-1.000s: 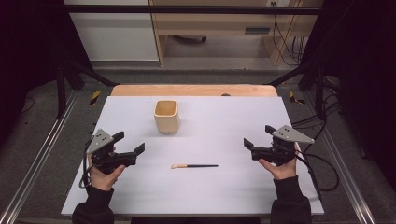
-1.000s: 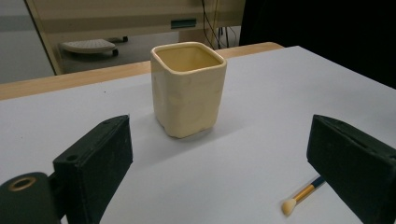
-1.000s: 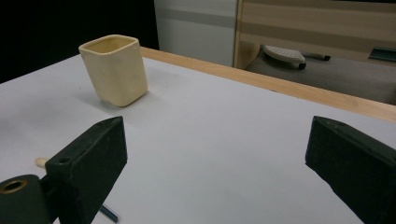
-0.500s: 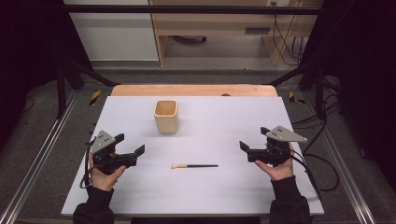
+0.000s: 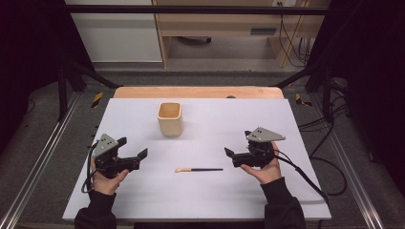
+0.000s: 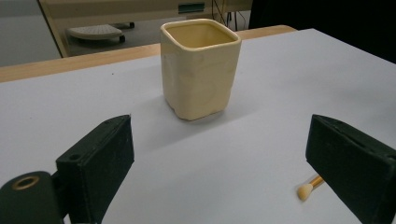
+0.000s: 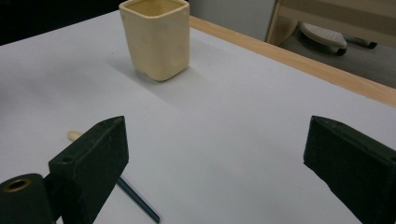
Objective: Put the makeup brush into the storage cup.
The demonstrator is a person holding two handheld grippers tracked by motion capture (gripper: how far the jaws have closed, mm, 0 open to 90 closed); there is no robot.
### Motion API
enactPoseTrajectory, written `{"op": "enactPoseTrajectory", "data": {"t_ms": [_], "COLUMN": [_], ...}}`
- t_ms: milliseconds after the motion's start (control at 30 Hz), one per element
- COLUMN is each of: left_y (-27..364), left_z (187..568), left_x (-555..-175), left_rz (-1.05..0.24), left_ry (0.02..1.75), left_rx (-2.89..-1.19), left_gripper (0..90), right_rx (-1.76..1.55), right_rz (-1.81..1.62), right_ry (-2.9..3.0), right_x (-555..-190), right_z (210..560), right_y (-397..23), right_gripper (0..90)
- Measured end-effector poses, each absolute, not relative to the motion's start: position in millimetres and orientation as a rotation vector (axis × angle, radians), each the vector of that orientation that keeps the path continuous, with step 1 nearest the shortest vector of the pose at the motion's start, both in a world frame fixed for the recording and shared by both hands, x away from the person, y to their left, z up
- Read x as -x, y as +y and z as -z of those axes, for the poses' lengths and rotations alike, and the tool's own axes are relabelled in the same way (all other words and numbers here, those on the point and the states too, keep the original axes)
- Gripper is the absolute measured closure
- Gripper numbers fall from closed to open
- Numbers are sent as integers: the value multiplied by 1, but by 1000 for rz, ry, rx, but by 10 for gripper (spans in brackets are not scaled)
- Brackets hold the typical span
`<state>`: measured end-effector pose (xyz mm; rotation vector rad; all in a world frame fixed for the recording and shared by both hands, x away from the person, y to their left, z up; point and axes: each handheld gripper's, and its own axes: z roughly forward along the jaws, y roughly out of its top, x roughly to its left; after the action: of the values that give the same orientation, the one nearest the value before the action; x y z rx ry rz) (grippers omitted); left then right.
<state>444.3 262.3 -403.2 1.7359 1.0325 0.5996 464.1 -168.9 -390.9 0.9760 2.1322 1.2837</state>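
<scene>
A cream square cup stands upright on the white tabletop, back of centre. A thin brush with a dark handle and a pale tip lies flat in front of it, tip pointing left. My left gripper is open and empty, left of the brush tip. My right gripper is open and empty, just right of the handle's end. In the left gripper view the cup stands ahead between the jaws, and the brush tip lies by the right jaw. In the right gripper view the cup is far left, and the brush passes behind the left jaw.
A bare wooden strip runs along the table's far edge. Metal rails flank both sides. Cables trail on the floor to the right. A wooden desk stands beyond the table.
My right gripper has moved left towards the brush handle's end. The left gripper, cup and brush have hardly moved.
</scene>
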Motion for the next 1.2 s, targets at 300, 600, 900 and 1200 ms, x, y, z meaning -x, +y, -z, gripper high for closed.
{"op": "enactPoseTrajectory", "data": {"t_ms": [300, 600, 900, 1200], "left_y": [261, 260, 260, 259], "left_z": [404, 406, 406, 407], "left_x": [-444, -445, -445, -445], "left_rz": [-598, -595, -598, -602], "left_ry": [1030, 1023, 1025, 1023], "left_rx": [-1751, -1771, -1775, -1782], "left_gripper": [74, 78, 77, 77], "right_rx": [-946, -864, -837, -828], "right_rz": [-1269, -1214, -1187, -1153], "right_ry": [2207, 2326, 2397, 2482], "right_x": [-469, -472, -476, -480], "right_z": [396, 407, 419, 435], "right_y": [-147, -111, -96, -85], "right_gripper": [95, 137, 190, 286]}}
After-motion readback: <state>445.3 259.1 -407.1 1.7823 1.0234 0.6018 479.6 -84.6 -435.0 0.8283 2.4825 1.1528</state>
